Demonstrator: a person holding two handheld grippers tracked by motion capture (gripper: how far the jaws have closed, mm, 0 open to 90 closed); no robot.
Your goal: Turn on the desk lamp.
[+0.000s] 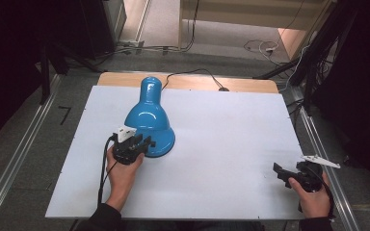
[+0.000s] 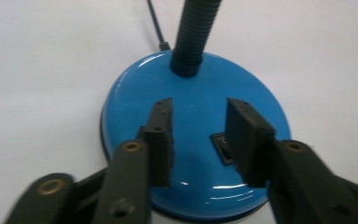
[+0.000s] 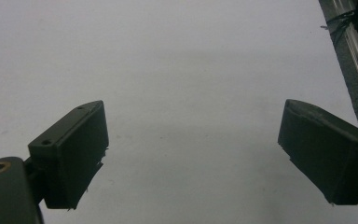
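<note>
A blue lamp stands left of centre on the white table, the left gripper hovering part-spread over its base by the switch, the right gripper wide apart near the table's right edge.

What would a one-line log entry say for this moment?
left gripper: open over lamp base | switch: by its fingers | right gripper: open, over bare table

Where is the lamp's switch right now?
In the left gripper view, the black switch sits on the blue lamp base, partly hidden behind one jaw of the open left claw.
</note>
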